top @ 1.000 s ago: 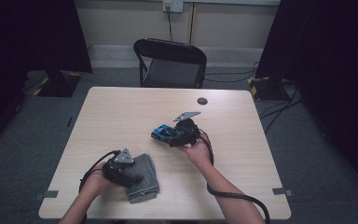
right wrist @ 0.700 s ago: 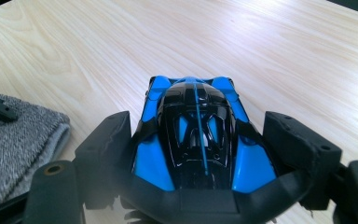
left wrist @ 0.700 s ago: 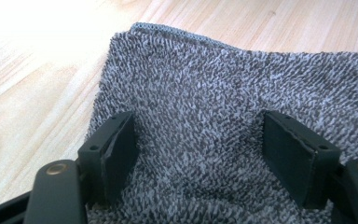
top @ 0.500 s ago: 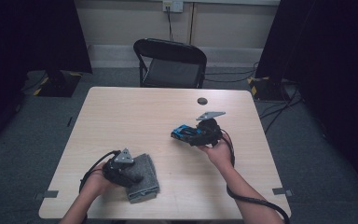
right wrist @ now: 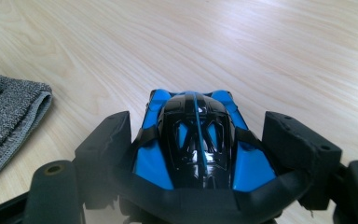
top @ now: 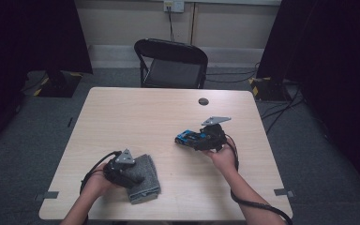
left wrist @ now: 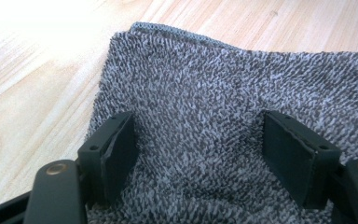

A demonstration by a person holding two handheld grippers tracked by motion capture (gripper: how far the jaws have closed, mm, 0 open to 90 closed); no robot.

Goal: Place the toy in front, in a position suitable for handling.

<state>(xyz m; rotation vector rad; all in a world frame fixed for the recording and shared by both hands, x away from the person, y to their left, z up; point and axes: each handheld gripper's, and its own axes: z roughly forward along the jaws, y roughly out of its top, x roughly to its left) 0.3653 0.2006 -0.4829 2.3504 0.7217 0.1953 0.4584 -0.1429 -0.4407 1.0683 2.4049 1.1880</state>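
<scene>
A folded grey towel (top: 149,168) lies at the near left of the wooden table (top: 136,117). My left gripper (top: 132,180) rests on top of it, open. In the left gripper view its jaws (left wrist: 205,149) stand wide apart with the towel's (left wrist: 223,79) flat pile between them, not pinched. Right of the table's middle, my right gripper (top: 194,139) is shut on a blue and black toy car (top: 184,137), whose nose points left. In the right gripper view the car (right wrist: 196,135) sits between the two pads (right wrist: 116,140), nose pointing away from the camera.
A black folding chair (top: 171,61) stands behind the table's far edge. A small dark round disc or hole (top: 203,101) marks the tabletop at the far right. The towel's folded edge (right wrist: 14,112) appears at the left of the right gripper view.
My right gripper has carried the toy car to the right across the table. The left gripper and the towel have stayed where they were.
</scene>
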